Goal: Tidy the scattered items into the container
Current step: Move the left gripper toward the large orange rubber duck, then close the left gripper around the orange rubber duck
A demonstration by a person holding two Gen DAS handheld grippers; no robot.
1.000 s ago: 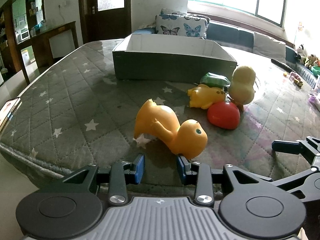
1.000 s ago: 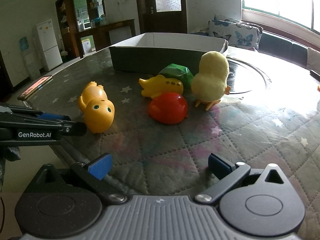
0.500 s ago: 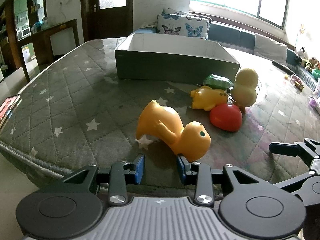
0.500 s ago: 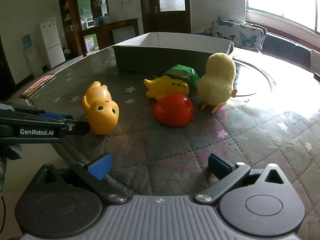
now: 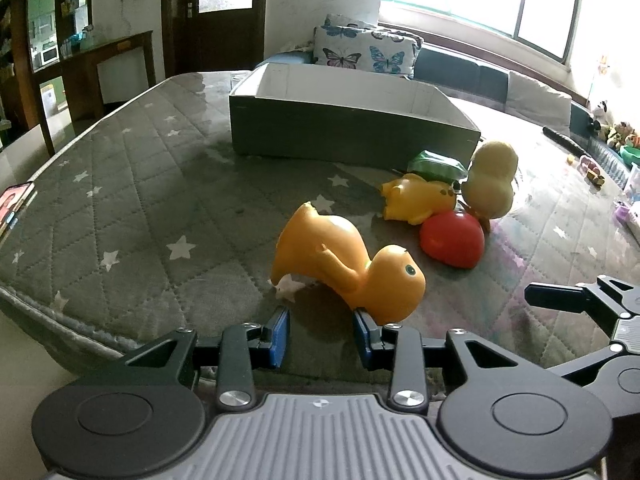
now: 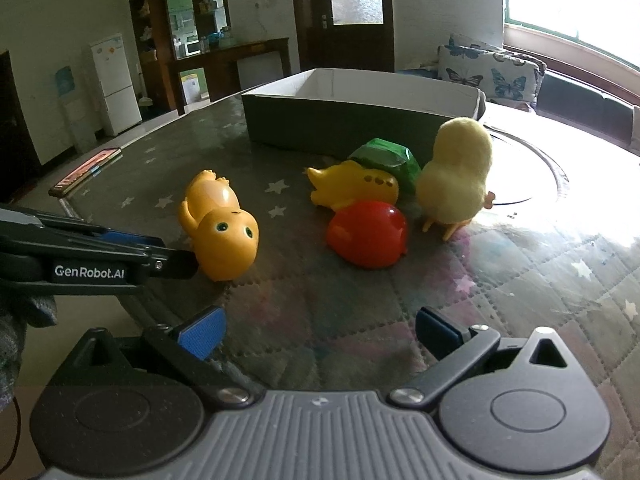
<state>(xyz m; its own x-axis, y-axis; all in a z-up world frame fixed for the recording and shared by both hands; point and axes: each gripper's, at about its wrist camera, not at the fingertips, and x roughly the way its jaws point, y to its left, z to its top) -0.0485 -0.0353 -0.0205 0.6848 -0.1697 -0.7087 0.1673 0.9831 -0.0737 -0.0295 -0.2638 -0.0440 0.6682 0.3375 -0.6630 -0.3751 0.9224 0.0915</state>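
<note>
While both grippers hover low over the near edge of the quilted table [image 5: 132,216], none of the toys has gone into the box.

Far left: a phone [image 5: 14,204] lies at the table's left edge, screen up. Grey star-patterned cover, mostly bare on this side.

Left gripper [image 5: 321,334]: jaws apart, blue pads facing each other with only table cover between them. The log-free read from the views is a slight narrowing of the gap just now. Its right fingertip [image 5: 366,330] sits just beside the head of the orange duck toy [image 5: 348,264]; contact cannot be confirmed. That toy lies on its side, head toward the camera, tail toward the box.

Centre, far side: grey open box [image 5: 344,136], white inside, standing on the table well behind the toys.

Right of centre, a tight cluster just in front of the box's right corner: small yellow toy [image 5: 418,200] on its side, green object [image 5: 438,164] behind it, red rounded toy [image 5: 452,240] in front, all touching or nearly so. Fuzzy yellow chick [image 5: 490,180] stands upright at the cluster's right.

Right gripper [image 6: 320,334]: jaws wide apart, nothing between the pads, pointed at the cluster from the near edge; red toy nearest but apart from it.
</note>
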